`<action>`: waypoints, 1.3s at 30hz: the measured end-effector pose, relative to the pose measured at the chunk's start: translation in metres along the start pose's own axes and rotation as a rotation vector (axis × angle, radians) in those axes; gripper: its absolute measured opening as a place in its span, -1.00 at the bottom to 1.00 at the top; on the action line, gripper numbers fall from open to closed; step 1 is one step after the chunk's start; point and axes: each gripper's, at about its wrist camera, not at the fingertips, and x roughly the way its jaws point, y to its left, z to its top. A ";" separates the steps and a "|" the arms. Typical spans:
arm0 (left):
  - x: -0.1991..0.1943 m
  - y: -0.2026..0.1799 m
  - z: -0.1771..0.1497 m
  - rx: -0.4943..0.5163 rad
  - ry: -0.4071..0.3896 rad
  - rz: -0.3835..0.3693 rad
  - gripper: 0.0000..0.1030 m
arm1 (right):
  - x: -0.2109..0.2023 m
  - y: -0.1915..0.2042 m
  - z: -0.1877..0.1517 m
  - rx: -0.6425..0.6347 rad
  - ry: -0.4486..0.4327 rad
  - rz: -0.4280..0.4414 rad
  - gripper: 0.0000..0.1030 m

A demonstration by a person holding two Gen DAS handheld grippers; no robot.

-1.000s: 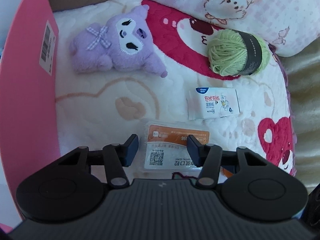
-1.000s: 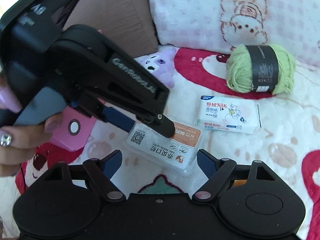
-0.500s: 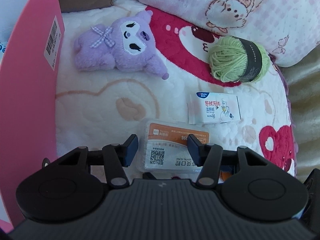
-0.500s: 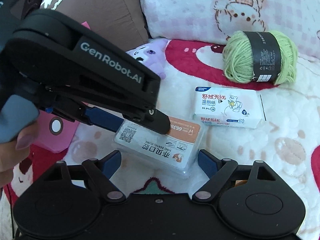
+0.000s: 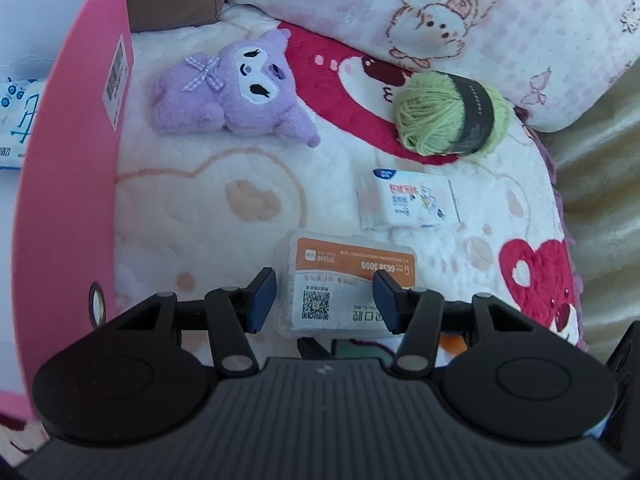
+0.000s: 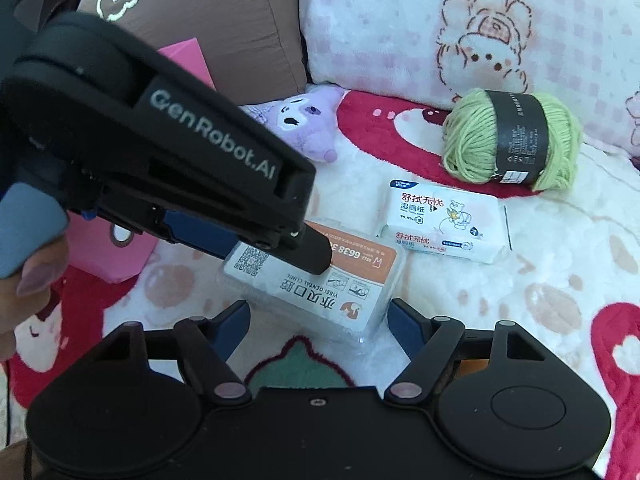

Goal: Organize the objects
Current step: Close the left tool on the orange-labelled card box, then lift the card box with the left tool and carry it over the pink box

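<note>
A clear plastic box with an orange and white label (image 5: pixel 352 276) (image 6: pixel 320 292) lies flat on the blanket. My left gripper (image 5: pixel 324 300) (image 6: pixel 280 252) hangs over it with jaws partly apart. One fingertip sits at the box's left edge and the other lies over the label, and I see no pad pressing. My right gripper (image 6: pixel 320 320) points at the box's near end. Its jaws are closing, with the near corner between the fingers and small gaps on both sides. A purple plush (image 5: pixel 236 92), green yarn (image 5: pixel 448 116) and a wipes pack (image 5: pixel 408 204) lie beyond.
A pink open box (image 5: pixel 68 184) (image 6: pixel 120 252) stands on the left with a blue and white pack (image 5: pixel 16 112) inside. Pillows (image 6: pixel 440 40) line the far side. A person's hand (image 6: pixel 36 280) holds the left gripper. The blanket ends at the right (image 5: pixel 592 240).
The right gripper's fingers have drawn in towards the labelled box. The left gripper has shifted a little, so more of the pink box's inside shows. The labelled box has stayed in place.
</note>
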 end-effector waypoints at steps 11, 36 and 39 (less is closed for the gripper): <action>-0.048 -0.001 -0.017 -0.003 -0.018 -0.062 -0.01 | -0.044 0.023 0.008 -0.035 0.003 -0.010 0.55; -0.186 -0.005 -0.033 0.110 -0.055 -0.030 -0.02 | -0.118 0.099 0.046 -0.162 0.022 0.046 0.50; -0.197 -0.006 -0.036 0.131 -0.064 -0.023 -0.02 | -0.121 0.105 0.049 -0.160 0.034 0.052 0.45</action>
